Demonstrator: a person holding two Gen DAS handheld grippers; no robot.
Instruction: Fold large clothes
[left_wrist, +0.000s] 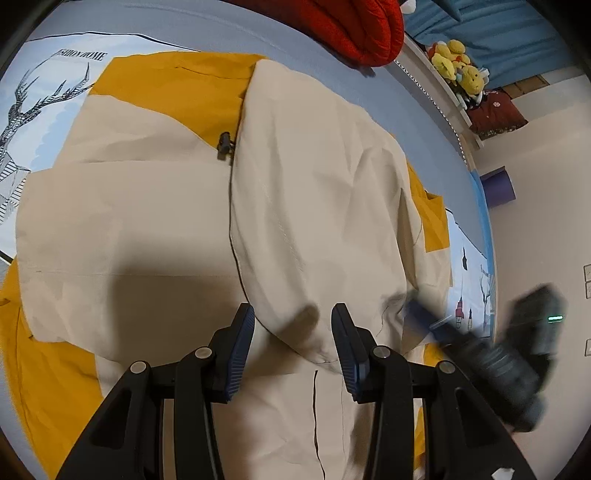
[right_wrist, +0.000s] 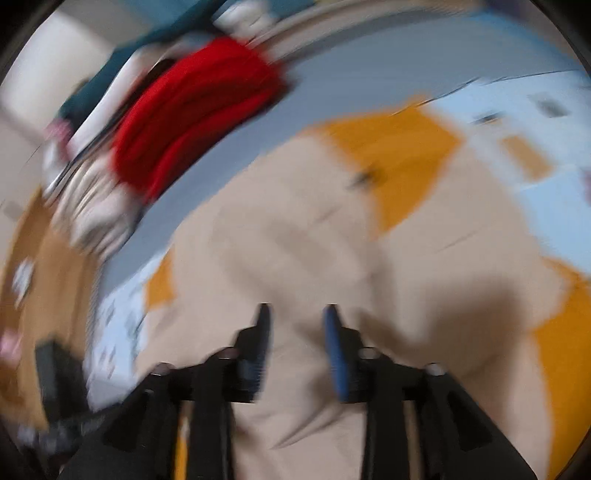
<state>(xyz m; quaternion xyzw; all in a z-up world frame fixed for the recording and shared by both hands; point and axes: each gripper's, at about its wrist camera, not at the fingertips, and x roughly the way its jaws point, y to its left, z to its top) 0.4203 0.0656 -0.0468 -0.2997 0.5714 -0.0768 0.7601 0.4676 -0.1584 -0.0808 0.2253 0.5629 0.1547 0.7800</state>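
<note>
**Beige-and-mustard jacket spread on the bed, both grippers above it**

A large beige jacket (left_wrist: 314, 192) with mustard-yellow panels lies across the middle of the left wrist frame, on a bed sheet (left_wrist: 40, 122) printed with a line-drawn deer at the upper left. 1 beige panel is folded over the jacket's right half, and a small black toggle (left_wrist: 224, 142) sits at its edge near the upper centre.

The left gripper (left_wrist: 291, 332) fills the bottom centre, its 2 blue-padded fingers parted with nothing clamped; cloth shows in the gap. At the lower right, the right gripper (left_wrist: 436, 321) appears as a dark blur at the jacket's edge.

The right wrist view is heavily smeared. There the right gripper (right_wrist: 297, 332) has its fingers apart over beige cloth, gripping nothing. A red quilted cover (left_wrist: 354, 29) lies at the top centre, yellow plush toys (left_wrist: 458, 62) at the upper right.
</note>
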